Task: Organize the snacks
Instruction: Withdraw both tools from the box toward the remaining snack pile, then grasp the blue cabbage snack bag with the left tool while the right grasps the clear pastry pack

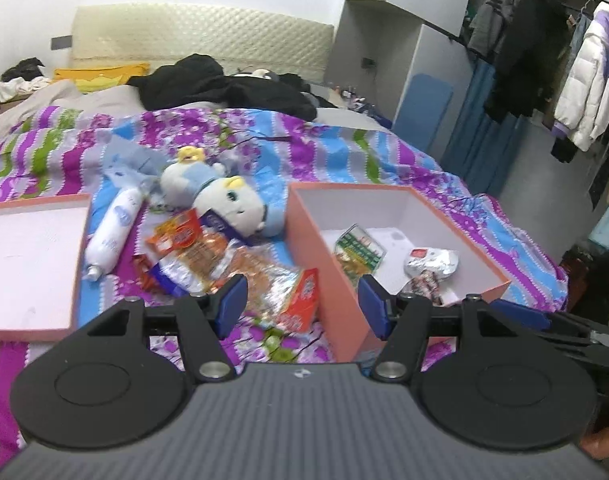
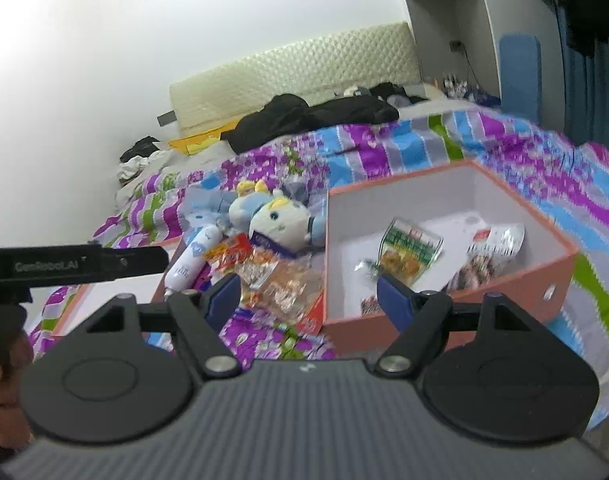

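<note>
**Orange snack pile next, box partly filled**

Foil-and-orange snack pile [image 1: 232, 268] sits on the quilt [image 1: 404, 152], between the lid [image 1: 32, 264] on one side and the box [image 1: 316, 248] on the other. Pile's near edge lies just beside the box wall, a red-cornered packet [image 1: 300, 300] nearly touching it. Box already holds a green packet [image 1: 360, 250], a silver pouch [image 1: 432, 262] and a small dark packet at the near wall.

Left gripper [image 1: 302, 304]: jaws wide, nothing between the pads, hovering over the near edge of the pile and the box corner. Right gripper [image 2: 308, 300]: also wide and empty, lined up over the gap between pile and box. Right view is blurry, so fine detail there is unreliable.

Judgement: step in hand is the approach for the next pick from the pile.

How to do it well:
- Take the top or nearest packet only, probably the red-cornered one. Packets overlap, so a deep bite would drag neighbours.
- Crinkly film will slip and fold. Close on a sealed edge or a bunched part, not on the flat face.
- Come in low along the quilt; soft bedding gives, so pads can scoop under slightly.
- Keep clear of the box wall on the lift. It's light card on soft fabric and would likely shift if bumped.
- Drop into the bare floor at the box's far side, not on the green packet.

Not snacks, leave them: plush toy [image 1: 228, 204] and white bottle [image 1: 110, 236], both right behind the pile. Plush touches the far packets, so pulling those may tip it.
</note>
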Demonstrator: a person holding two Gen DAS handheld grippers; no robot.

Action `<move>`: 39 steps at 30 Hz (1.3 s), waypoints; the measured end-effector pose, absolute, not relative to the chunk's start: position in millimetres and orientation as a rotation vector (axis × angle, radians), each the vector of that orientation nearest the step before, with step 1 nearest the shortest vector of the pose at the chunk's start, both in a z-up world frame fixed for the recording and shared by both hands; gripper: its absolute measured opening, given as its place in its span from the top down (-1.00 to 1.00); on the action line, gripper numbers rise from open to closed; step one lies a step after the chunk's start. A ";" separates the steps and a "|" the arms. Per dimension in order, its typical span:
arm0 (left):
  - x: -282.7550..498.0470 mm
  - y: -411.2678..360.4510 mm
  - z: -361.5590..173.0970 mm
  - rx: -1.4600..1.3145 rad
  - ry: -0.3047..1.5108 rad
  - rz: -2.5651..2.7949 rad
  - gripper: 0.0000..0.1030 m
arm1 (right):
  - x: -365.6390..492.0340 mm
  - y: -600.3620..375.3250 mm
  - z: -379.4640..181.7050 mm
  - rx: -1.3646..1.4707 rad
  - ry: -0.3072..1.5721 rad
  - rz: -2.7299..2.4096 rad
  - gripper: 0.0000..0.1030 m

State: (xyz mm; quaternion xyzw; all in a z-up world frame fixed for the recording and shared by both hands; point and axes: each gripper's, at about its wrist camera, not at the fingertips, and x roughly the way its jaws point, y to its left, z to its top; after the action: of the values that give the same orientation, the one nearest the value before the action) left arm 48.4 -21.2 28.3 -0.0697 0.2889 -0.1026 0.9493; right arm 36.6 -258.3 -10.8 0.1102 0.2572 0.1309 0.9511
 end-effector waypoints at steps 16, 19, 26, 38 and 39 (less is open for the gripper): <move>23.9 41.9 -45.1 -0.257 0.661 -0.054 -0.36 | 25.2 -198.2 -64.8 0.108 0.649 0.373 -0.48; 33.8 53.6 -60.0 -0.304 0.663 -0.046 -0.36 | 31.9 -184.6 -71.1 0.035 0.645 0.386 -0.47; 83.7 75.2 -96.1 -0.385 0.660 -0.054 -0.36 | 66.1 -149.8 -93.3 -0.180 0.591 0.365 -0.39; 190.5 113.2 -169.6 -0.577 0.660 -0.071 -0.35 | 145.8 -89.3 -148.3 -0.533 0.560 0.350 -0.38; 199.2 114.7 -174.7 -0.585 0.665 -0.066 -0.34 | 152.7 -85.5 -153.5 -0.554 0.558 0.344 -0.38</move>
State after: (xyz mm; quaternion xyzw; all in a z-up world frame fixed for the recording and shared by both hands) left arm 199.2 114.7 -174.7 -0.2829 0.3216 -0.0321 0.9031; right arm 152.7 -85.5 -153.5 -0.2686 0.2703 0.1668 0.9094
